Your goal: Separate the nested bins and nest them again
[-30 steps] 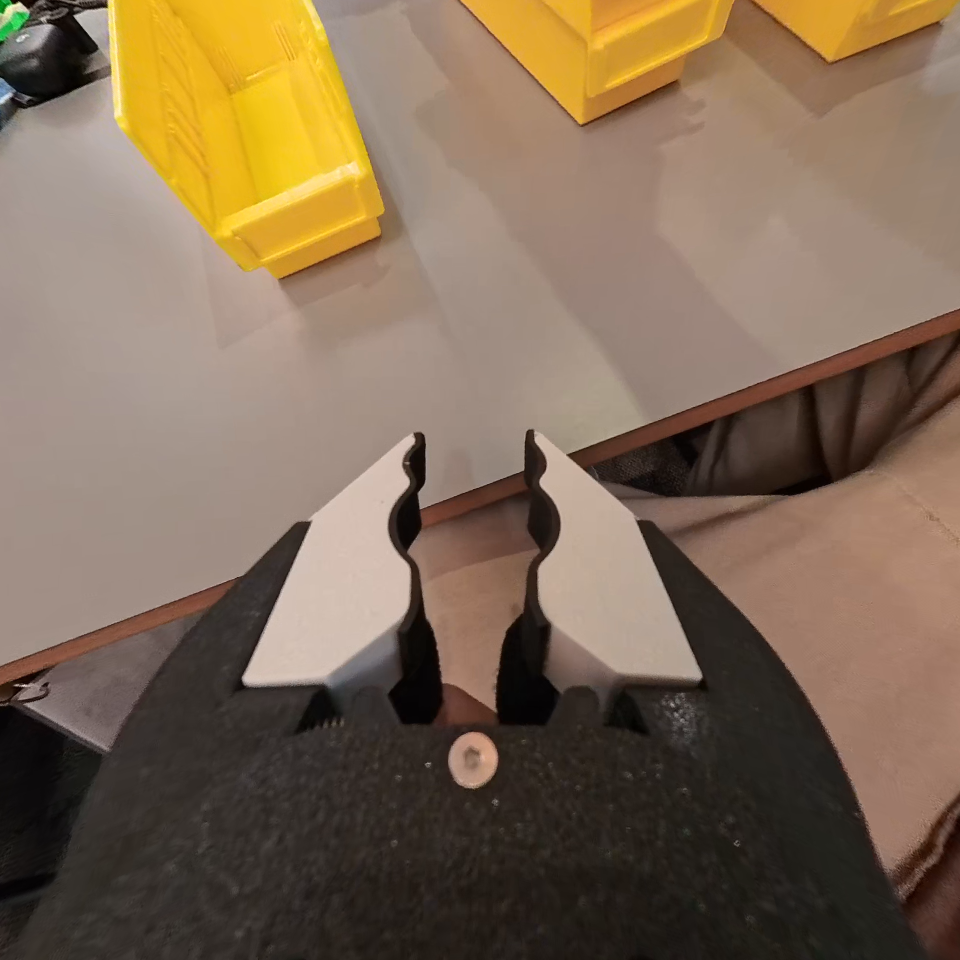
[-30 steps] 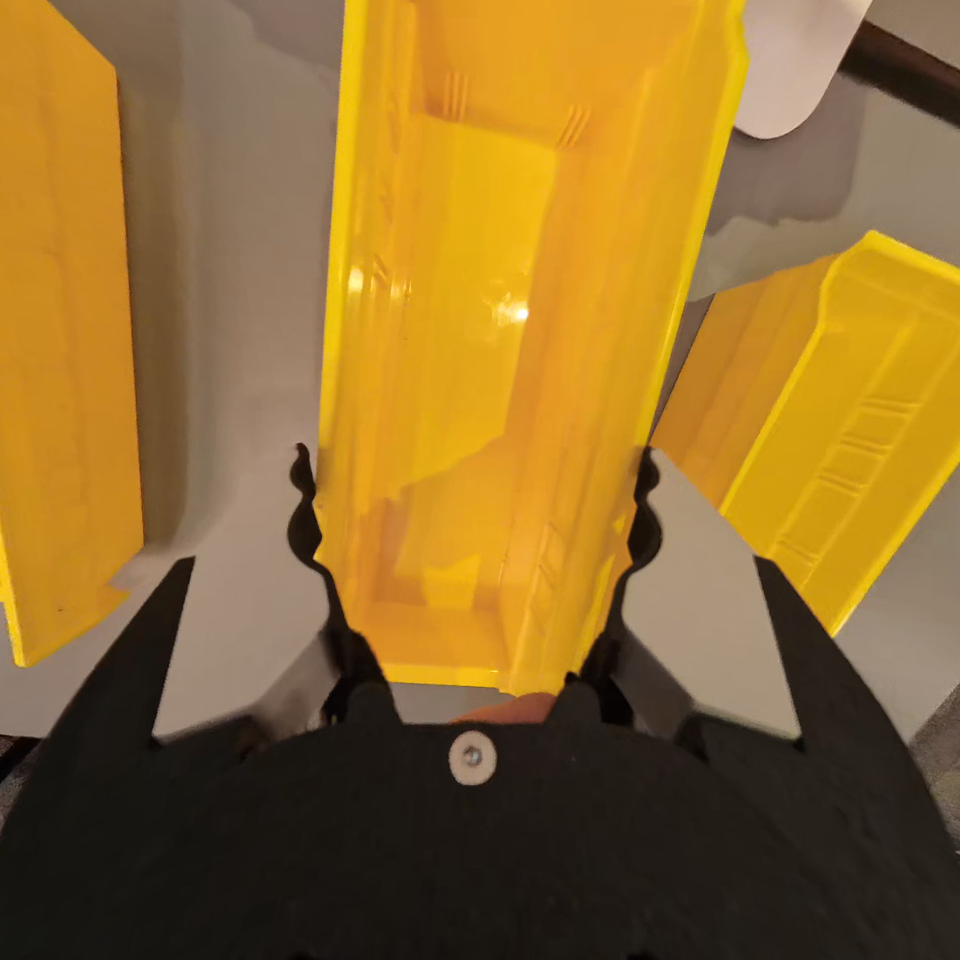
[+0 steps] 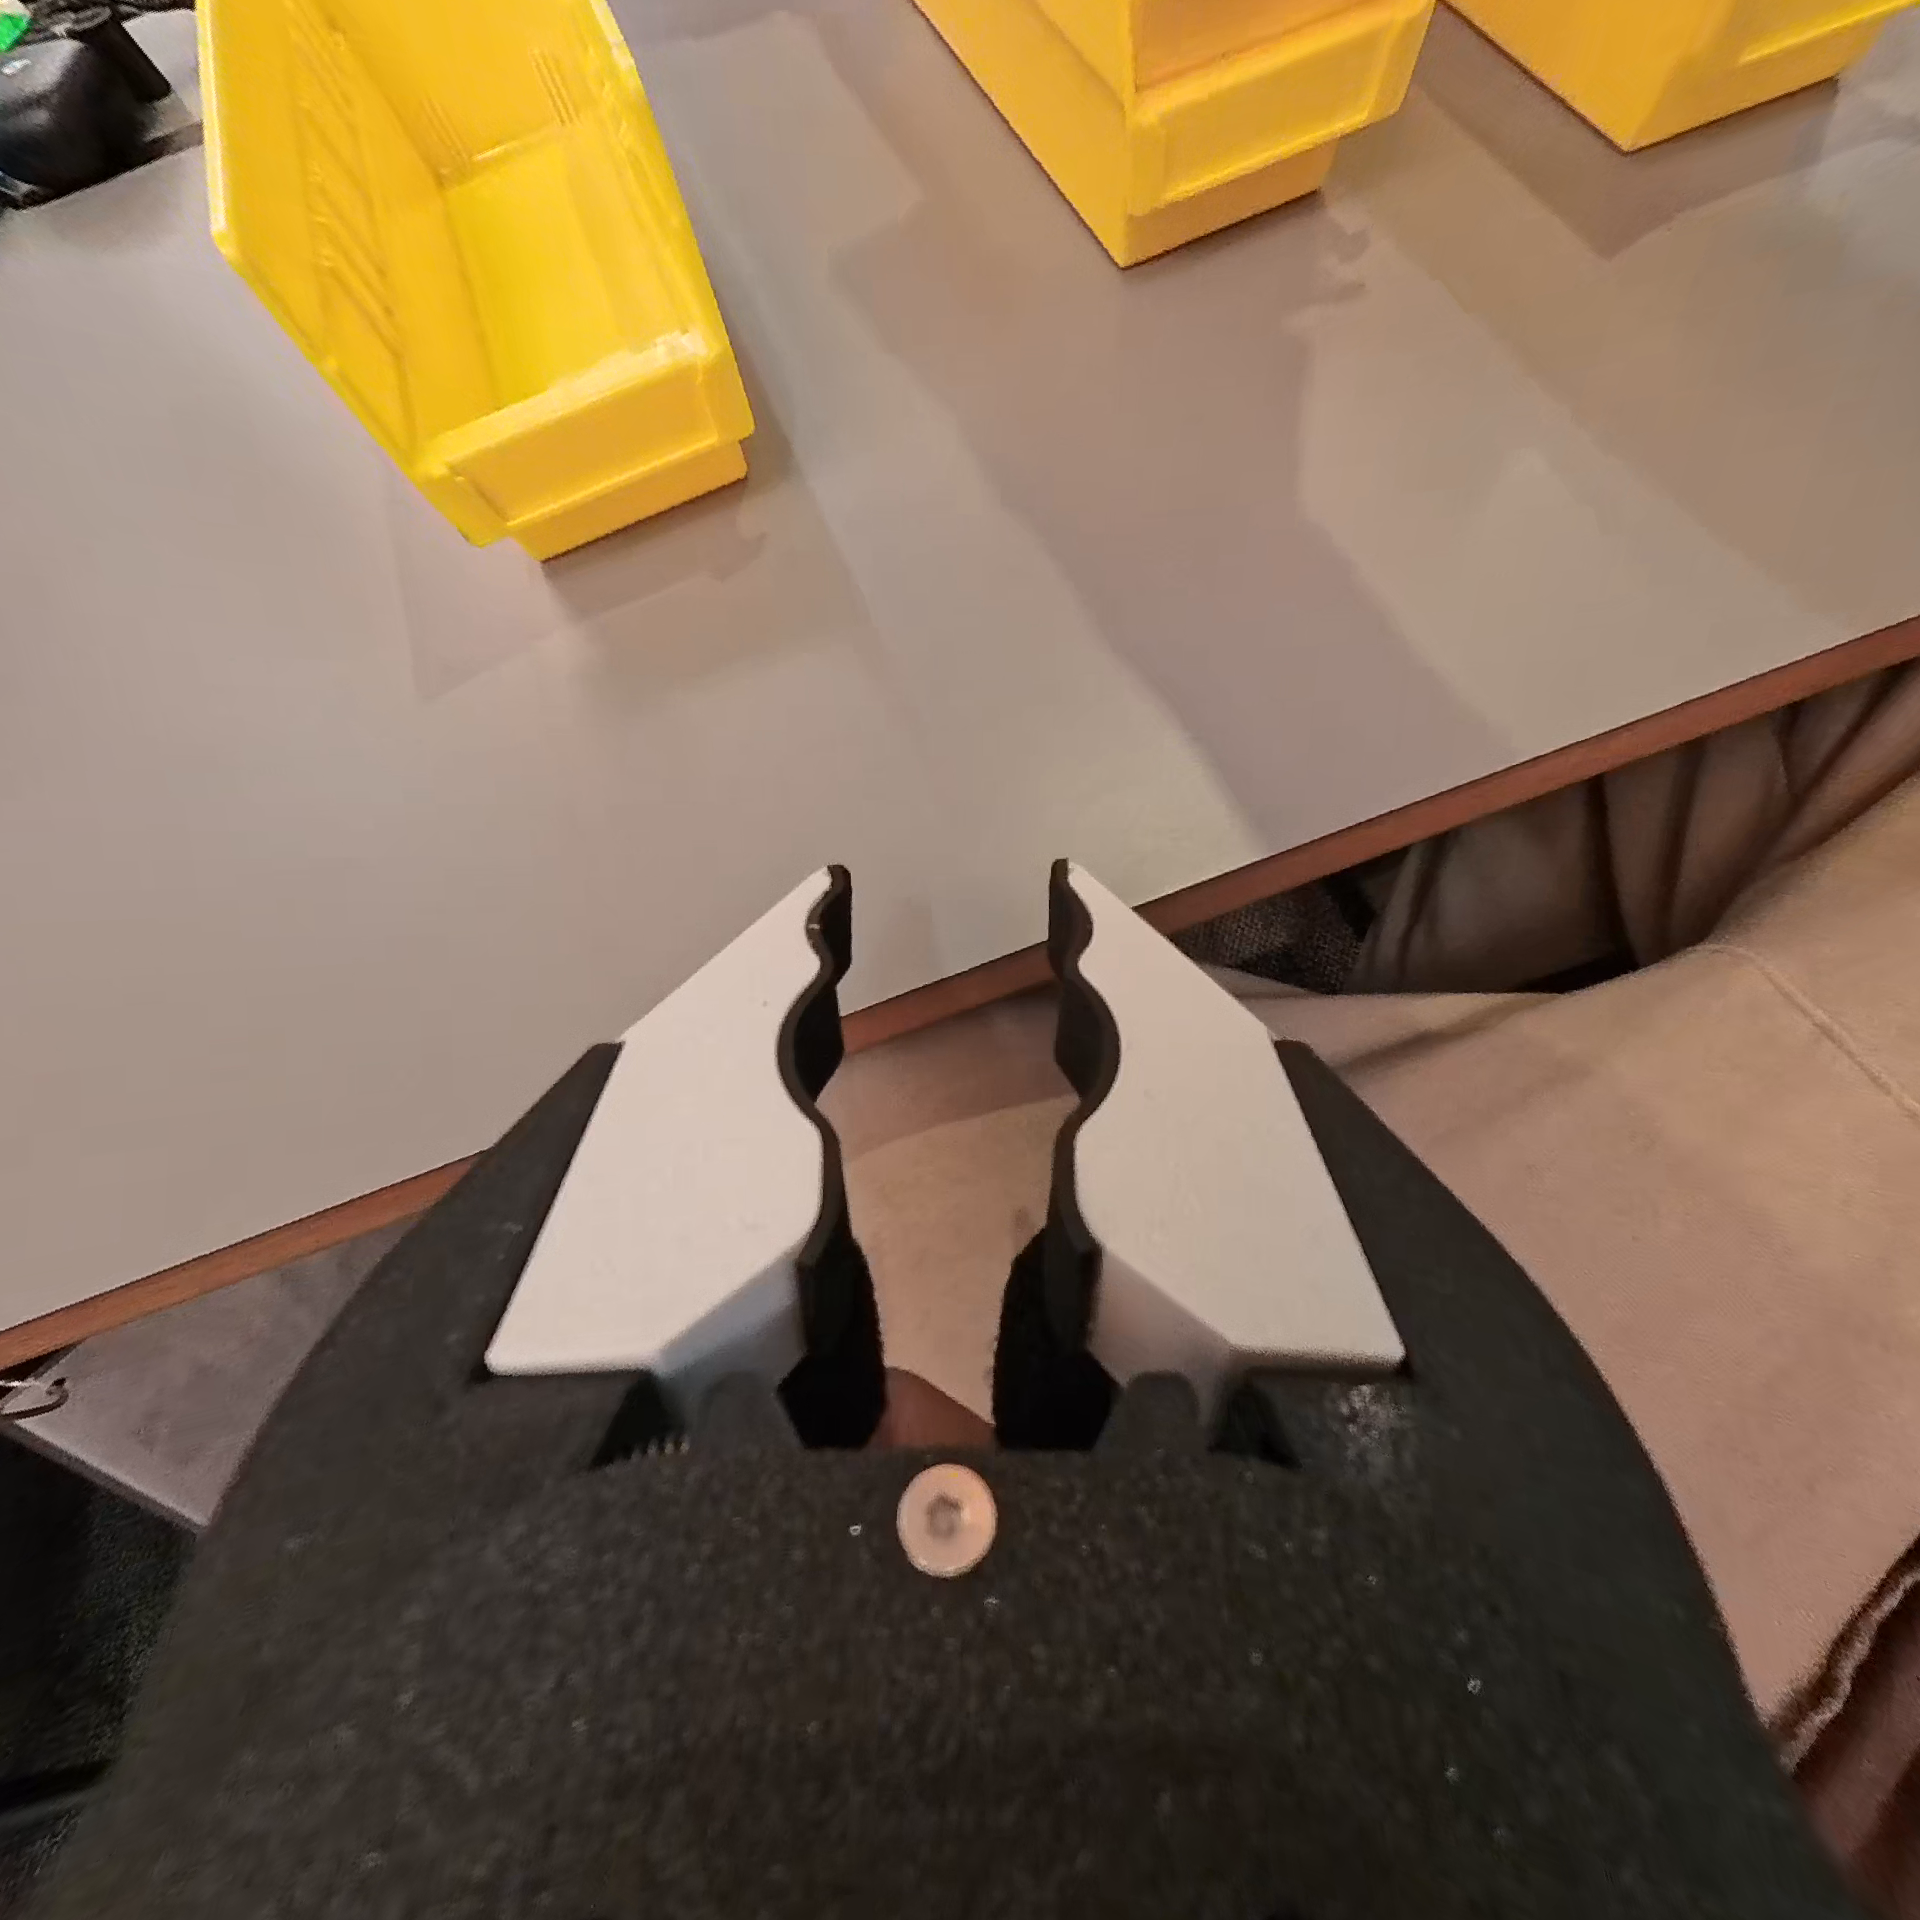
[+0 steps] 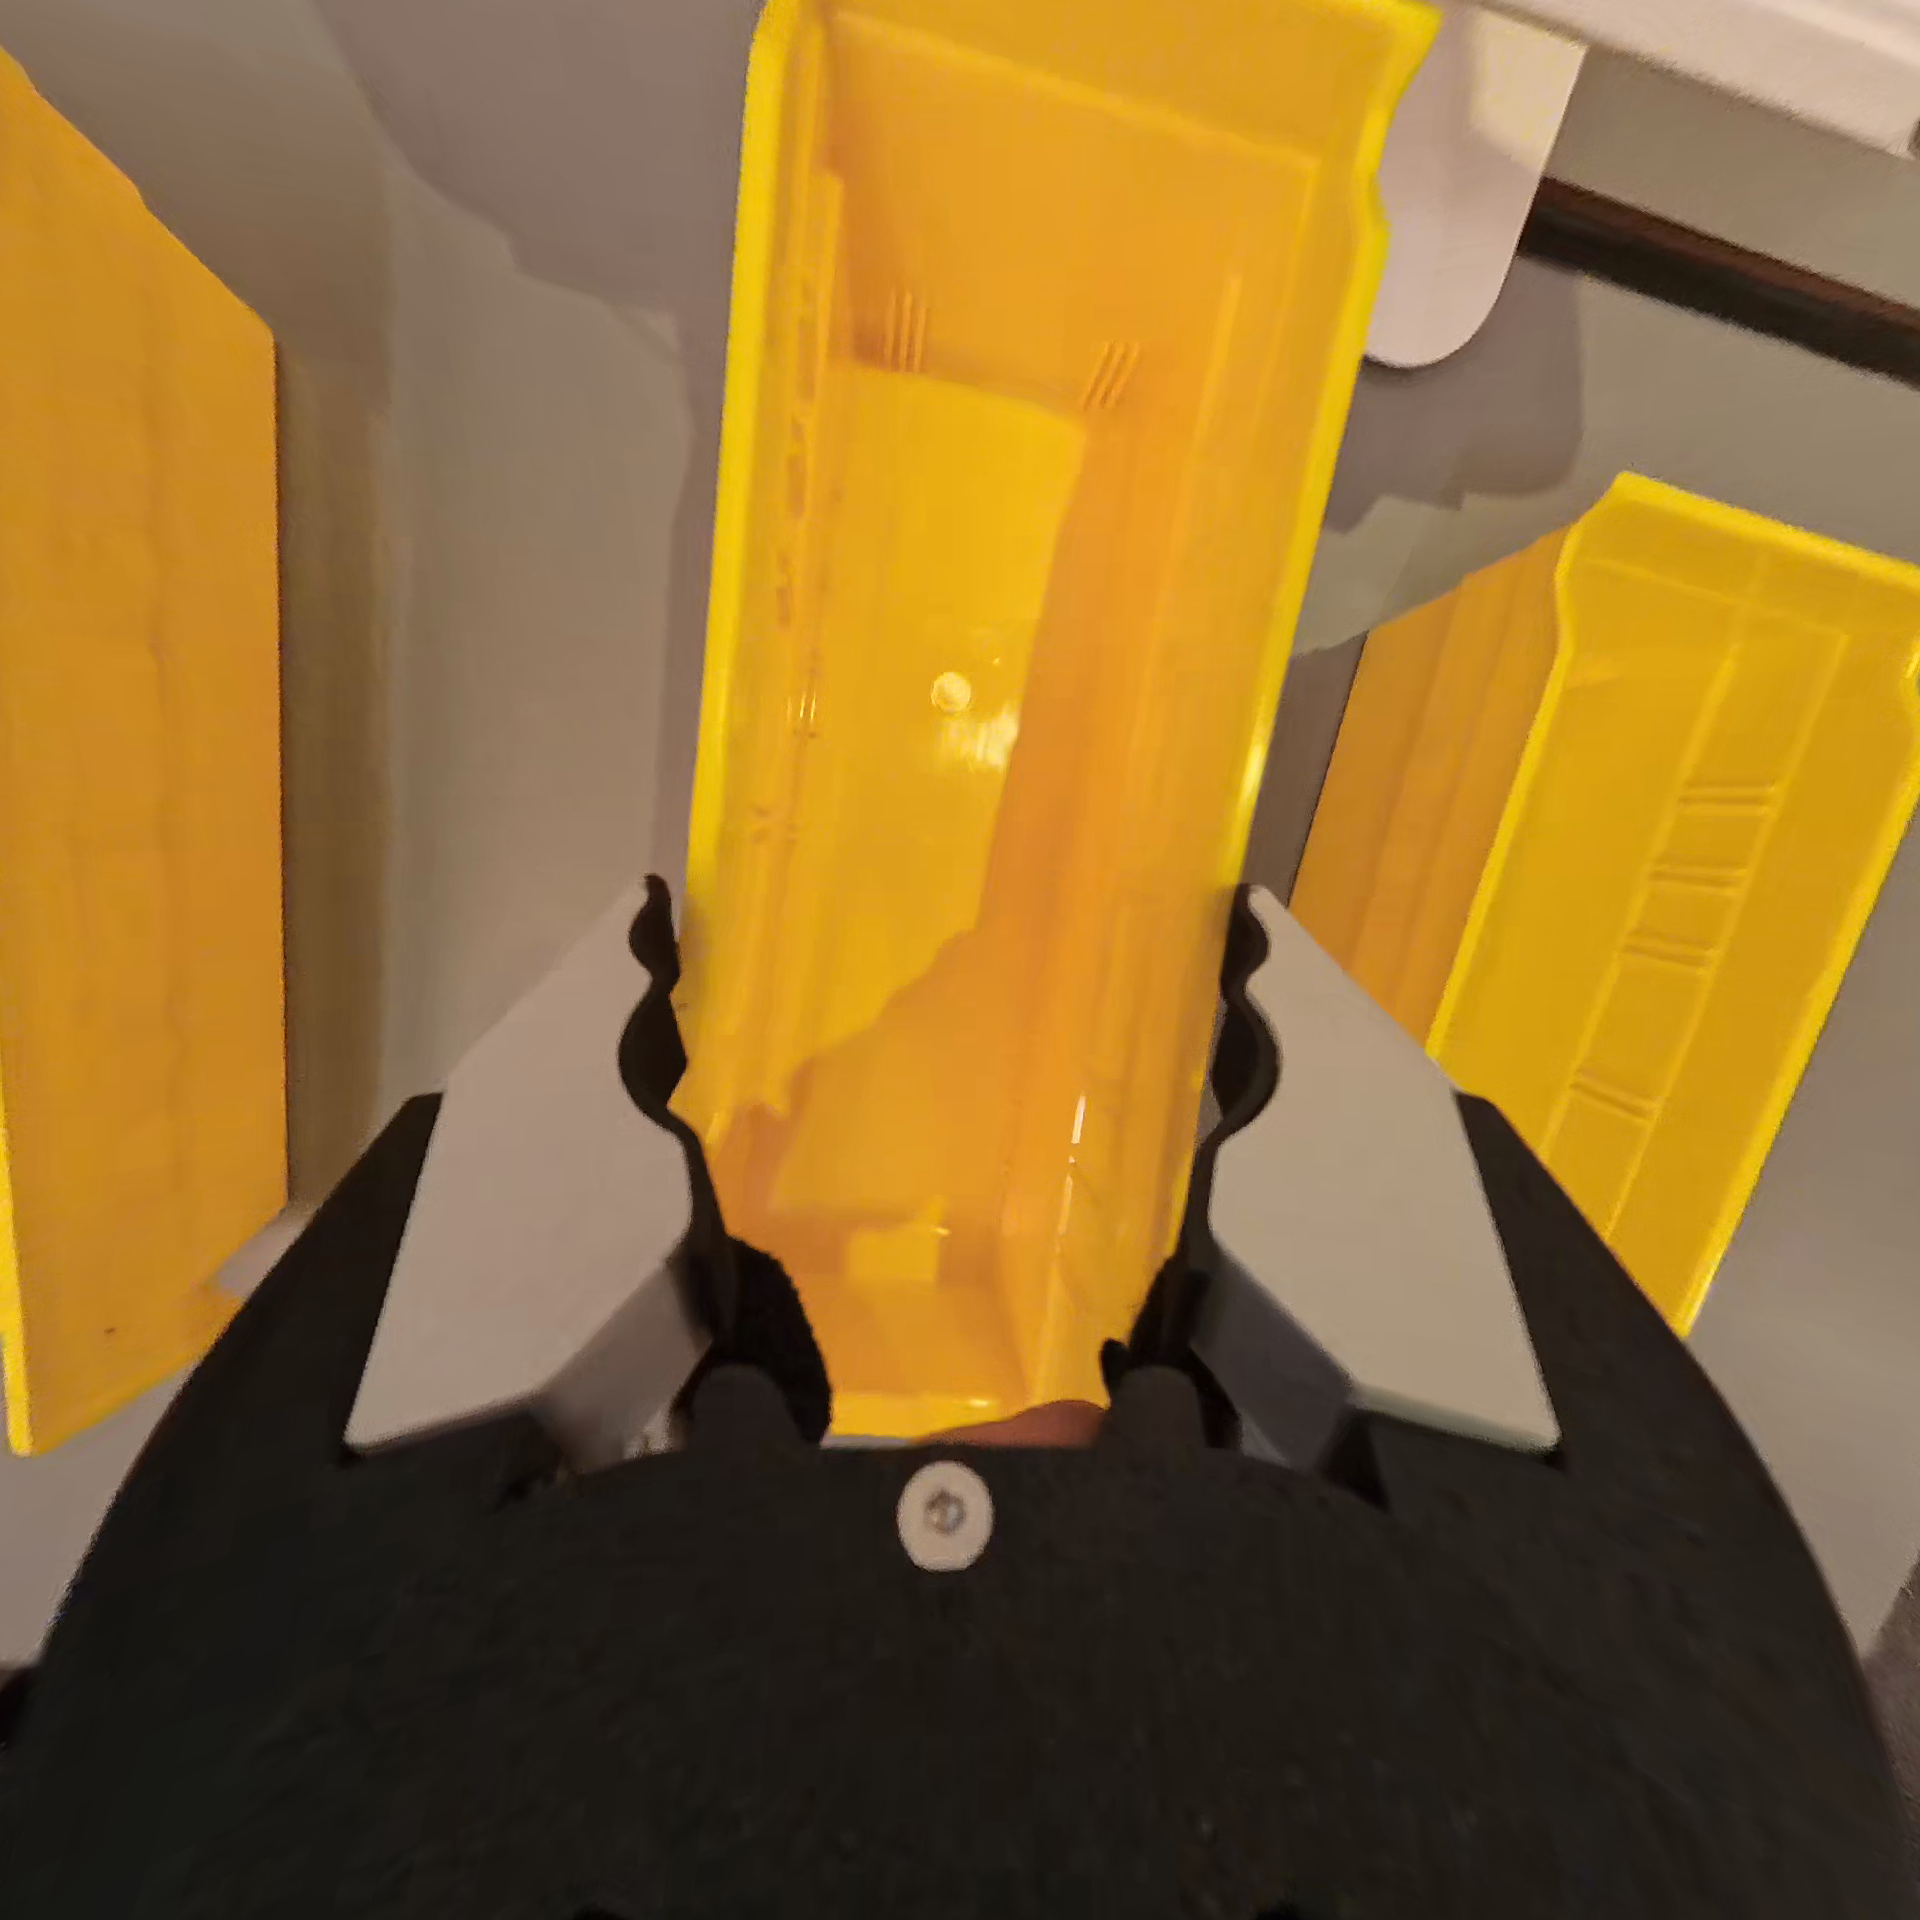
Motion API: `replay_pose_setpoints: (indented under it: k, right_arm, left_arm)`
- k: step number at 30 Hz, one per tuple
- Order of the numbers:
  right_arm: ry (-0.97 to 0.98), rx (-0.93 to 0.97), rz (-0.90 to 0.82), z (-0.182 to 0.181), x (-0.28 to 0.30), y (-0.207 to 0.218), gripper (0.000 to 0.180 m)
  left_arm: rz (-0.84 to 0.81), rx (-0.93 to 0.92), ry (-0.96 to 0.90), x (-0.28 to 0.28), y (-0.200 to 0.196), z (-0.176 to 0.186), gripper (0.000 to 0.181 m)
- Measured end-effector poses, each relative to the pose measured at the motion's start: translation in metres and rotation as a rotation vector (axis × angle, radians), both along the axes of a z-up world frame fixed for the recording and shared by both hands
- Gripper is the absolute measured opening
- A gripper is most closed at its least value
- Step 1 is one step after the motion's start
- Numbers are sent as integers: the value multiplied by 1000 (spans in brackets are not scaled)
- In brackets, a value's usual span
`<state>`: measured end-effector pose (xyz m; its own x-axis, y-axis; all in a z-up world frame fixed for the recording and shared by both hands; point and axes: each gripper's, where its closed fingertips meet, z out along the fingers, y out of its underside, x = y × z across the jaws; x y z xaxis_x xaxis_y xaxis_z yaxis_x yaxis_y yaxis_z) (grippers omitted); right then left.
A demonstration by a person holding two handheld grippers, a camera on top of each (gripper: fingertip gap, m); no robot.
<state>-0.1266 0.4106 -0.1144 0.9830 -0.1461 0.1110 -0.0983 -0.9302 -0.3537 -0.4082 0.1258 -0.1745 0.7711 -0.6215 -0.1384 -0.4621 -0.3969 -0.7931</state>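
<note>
right hand-held gripper (image 4: 951,904) clamped on yellow bin (image 4: 1018,644); left hand-held gripper (image 3: 951,883) apart, empty, above table edge (image 3: 1455,764)

We see a grey table (image 3: 1039,623) with a thin reddish-brown edge (image 3: 1455,769) running across the left wrist view; its matt top carries soft, overlapping shadows. Below that edge lie beige cloth (image 3: 1610,1195) and a darker folded fabric (image 3: 1714,831), and at the far left corner some dark gear (image 3: 62,114) sits on the table. In the right wrist view we find the same grey top, a white rounded sheet (image 4: 1455,208) at its far side and a dark strip (image 4: 1714,270) beyond it.
</note>
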Motion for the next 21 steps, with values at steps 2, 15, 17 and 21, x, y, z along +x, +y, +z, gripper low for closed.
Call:
replay_pose_setpoints:
  k: [2, 15, 17, 21]
  right_arm:
    - [27, -90, 10, -2, -3, -6, 114]
    - [-68, -236, 4, -12, 8, 18, 109]
    - [-76, -232, 26, -9, 7, 17, 100]
    - [-57, -190, 14, 2, 8, 12, 95]
  left_arm:
    - [-4, -2, 3, 0, -1, -1, 36]
    - [-5, -40, 0, -1, 2, -8, 36]
    - [-4, -49, -5, -1, 2, -9, 36]
    - [-7, -45, -5, 0, 1, -9, 36]
